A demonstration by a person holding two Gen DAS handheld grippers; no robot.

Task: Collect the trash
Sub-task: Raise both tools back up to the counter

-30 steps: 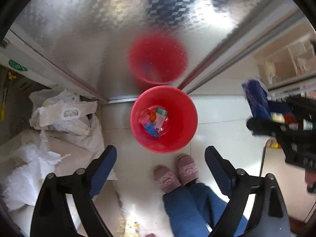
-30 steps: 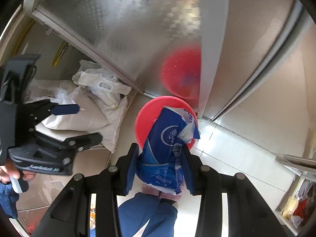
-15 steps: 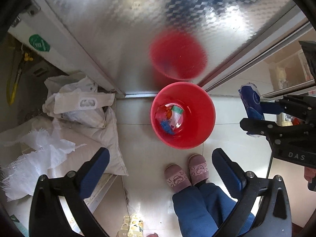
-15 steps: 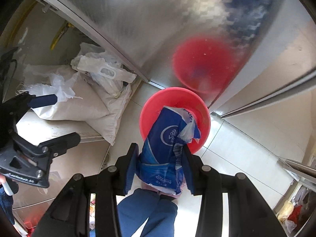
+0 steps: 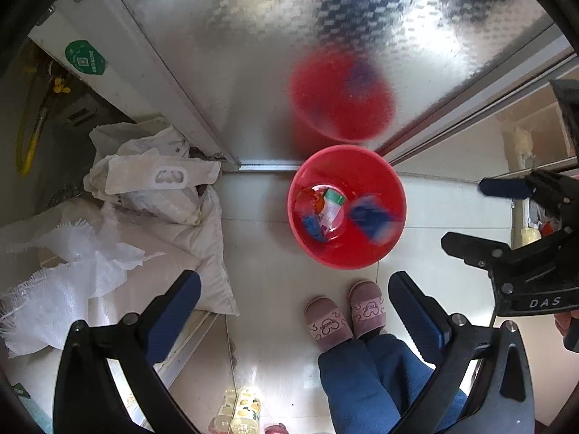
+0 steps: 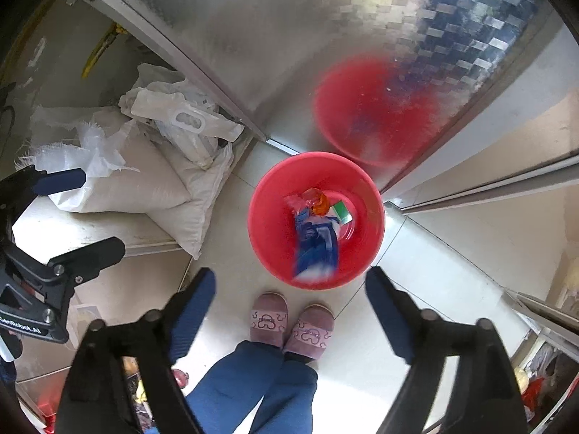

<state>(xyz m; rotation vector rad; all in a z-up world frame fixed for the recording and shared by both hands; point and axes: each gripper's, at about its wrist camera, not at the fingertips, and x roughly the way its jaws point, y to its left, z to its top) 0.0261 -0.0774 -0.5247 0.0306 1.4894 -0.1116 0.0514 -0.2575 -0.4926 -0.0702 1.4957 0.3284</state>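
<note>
Aimed the right hand-held gripper [image 6: 289, 280] straight down over the red plastic bucket [image 6: 365, 238] in the centre of the frame, with the jaws opening and nothing between them. Caught the blue plastic wrapper [image 6: 315, 249] as a blur inside the bucket, against the lower wall and over the other litter. Judged it to be dropping in freely, which would explain the wide jaws directly above the rim. Saw the same blue wrapper [image 5: 371, 217] smeared at the right side of the bucket [image 5: 300, 238] in the left wrist view.

Kept the left hand-held gripper [image 5: 293, 282] spread fully apart and empty, also pointing down, with the bucket just above its fingertips in the frame. Probably held it off to the side so as not to block the drop.

Found a green-and-white carton [image 6: 342, 213] and an orange scrap [image 6: 320, 204] already at the bottom. Stood the bucket on the tiled floor [image 6: 362, 325] against the patterned metal door [image 6: 289, 36], hence the red reflection in the upper right. Placed it just beyond the pink slippers [image 6: 269, 318], within easy reach. Left the white sacks [image 6: 144, 188] heaped in the left of the frame, well clear of it.

Reckoned this piece as good as binned.
</note>
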